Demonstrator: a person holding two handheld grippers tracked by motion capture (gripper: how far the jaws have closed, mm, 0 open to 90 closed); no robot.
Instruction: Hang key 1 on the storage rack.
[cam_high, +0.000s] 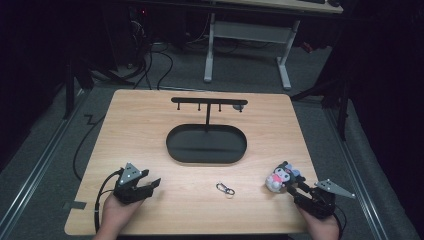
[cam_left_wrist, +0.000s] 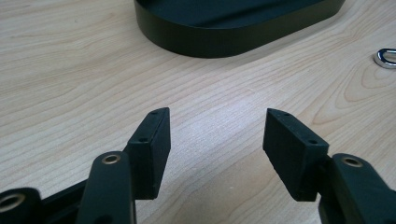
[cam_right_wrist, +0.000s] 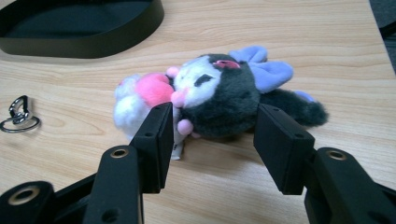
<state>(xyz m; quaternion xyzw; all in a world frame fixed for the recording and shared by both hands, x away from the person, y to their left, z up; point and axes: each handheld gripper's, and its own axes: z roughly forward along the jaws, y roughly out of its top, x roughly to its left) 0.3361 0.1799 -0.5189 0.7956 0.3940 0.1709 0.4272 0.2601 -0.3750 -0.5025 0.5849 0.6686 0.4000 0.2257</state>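
A small plush toy (cam_high: 280, 177), black and white with a pink nose and a purple bow, lies on its side at the table's front right. My right gripper (cam_high: 292, 189) is just behind it. In the right gripper view the toy (cam_right_wrist: 219, 93) sits right at the tips of my right gripper (cam_right_wrist: 212, 116), whose jaws stand apart without pressing on it. A silver clip with a ring (cam_high: 225, 189) lies at the front centre. At the front left, my left gripper (cam_high: 152, 184) rests low over bare wood. Its jaws (cam_left_wrist: 215, 121) are apart with nothing between them.
A black oval tray (cam_high: 206, 161) with an upright post and a hook bar (cam_high: 209, 101) stands mid-table. Its wall (cam_left_wrist: 224, 39) is ahead of the left gripper and its wall (cam_right_wrist: 84, 46) is to the upper left of the toy. Desk legs and cables lie beyond the table.
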